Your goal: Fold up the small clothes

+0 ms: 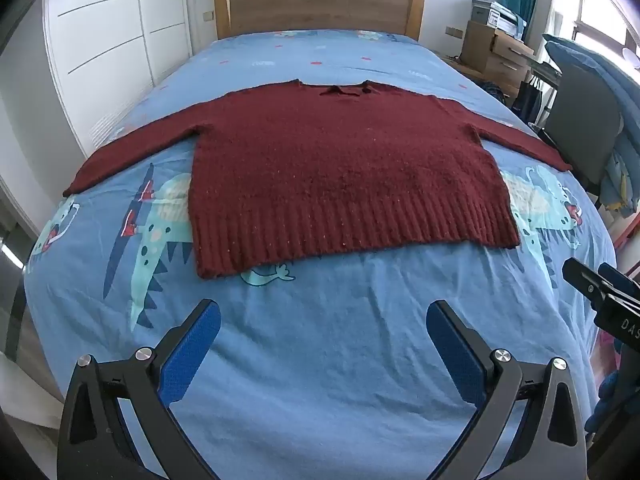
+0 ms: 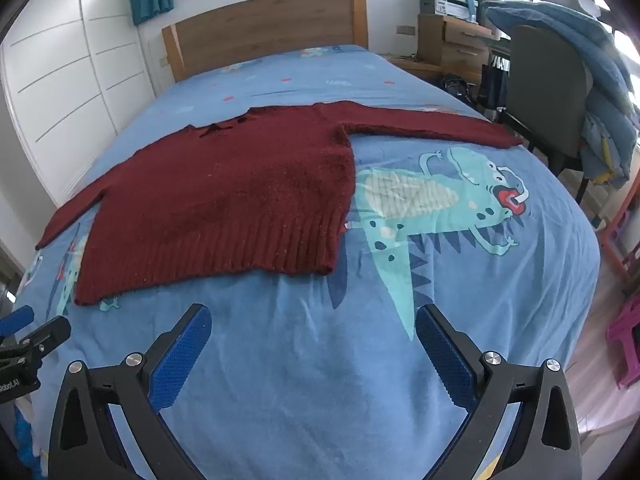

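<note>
blue bed [image 1: 320, 340], red sweater [image 1: 344, 176] flat, left cuff cropped

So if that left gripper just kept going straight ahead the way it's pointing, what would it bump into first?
Most likely the red sweater. The left gripper is open above bare blue bedsheet, aimed at the ribbed hem. If it's tilted downward, it could touch the sheet first; depth is hard to judge.

A bed [image 1: 320, 340] with a blue dinosaur-print sheet [image 2: 460, 208] carries a red sweater [image 1: 340, 176], lying flat with sleeves spread, ahead of both hand-held grippers.
</note>
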Action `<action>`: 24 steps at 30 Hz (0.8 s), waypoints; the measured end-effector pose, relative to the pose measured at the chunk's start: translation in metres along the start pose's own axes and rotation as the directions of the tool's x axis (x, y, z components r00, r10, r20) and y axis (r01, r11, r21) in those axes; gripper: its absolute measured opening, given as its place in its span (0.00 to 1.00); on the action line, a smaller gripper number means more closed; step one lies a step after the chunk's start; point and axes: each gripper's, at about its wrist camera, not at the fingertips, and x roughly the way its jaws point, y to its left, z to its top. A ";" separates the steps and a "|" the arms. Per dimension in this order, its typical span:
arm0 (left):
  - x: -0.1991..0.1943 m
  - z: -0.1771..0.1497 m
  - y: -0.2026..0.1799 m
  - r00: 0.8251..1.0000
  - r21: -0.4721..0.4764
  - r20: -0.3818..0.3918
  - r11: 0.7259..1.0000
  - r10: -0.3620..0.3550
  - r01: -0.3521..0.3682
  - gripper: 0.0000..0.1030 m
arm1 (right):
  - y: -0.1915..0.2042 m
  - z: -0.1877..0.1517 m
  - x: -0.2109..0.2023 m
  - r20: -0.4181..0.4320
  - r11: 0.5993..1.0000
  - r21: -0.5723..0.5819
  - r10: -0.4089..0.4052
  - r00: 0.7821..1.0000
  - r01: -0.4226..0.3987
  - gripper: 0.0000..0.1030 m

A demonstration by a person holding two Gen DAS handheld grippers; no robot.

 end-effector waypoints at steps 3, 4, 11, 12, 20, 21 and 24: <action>0.003 -0.002 0.004 1.000 -0.010 -0.009 1.000 -0.006 0.006 0.99 | 0.000 0.000 0.000 0.002 1.000 0.000 -0.001 1.000 0.001 0.99; 0.003 -0.003 0.005 1.000 -0.011 -0.008 1.000 -0.007 0.007 0.99 | 0.000 0.000 -0.001 0.003 1.000 -0.001 -0.001 1.000 0.001 0.99; 0.002 -0.003 0.001 1.000 -0.019 -0.005 1.000 0.000 0.000 0.98 | 0.002 0.000 0.000 0.000 1.000 0.003 0.000 1.000 0.000 0.99; 0.002 -0.004 0.001 1.000 -0.021 0.000 1.000 -0.004 0.004 0.98 | 0.003 0.000 0.000 0.000 1.000 0.003 0.000 1.000 0.000 0.99; 0.001 -0.002 0.005 1.000 -0.050 0.017 0.999 -0.007 0.008 0.98 | -0.004 -0.001 -0.002 0.000 1.000 0.006 0.002 1.000 -0.002 0.99; 0.001 -0.002 0.005 1.000 -0.052 0.016 0.999 -0.006 0.007 0.98 | -0.004 -0.002 -0.002 0.000 1.000 0.007 0.002 1.000 -0.002 0.99; 0.001 -0.002 0.005 1.000 -0.058 0.013 0.998 -0.004 0.005 0.98 | -0.004 -0.002 -0.001 -0.002 1.000 0.008 0.002 1.000 -0.002 0.99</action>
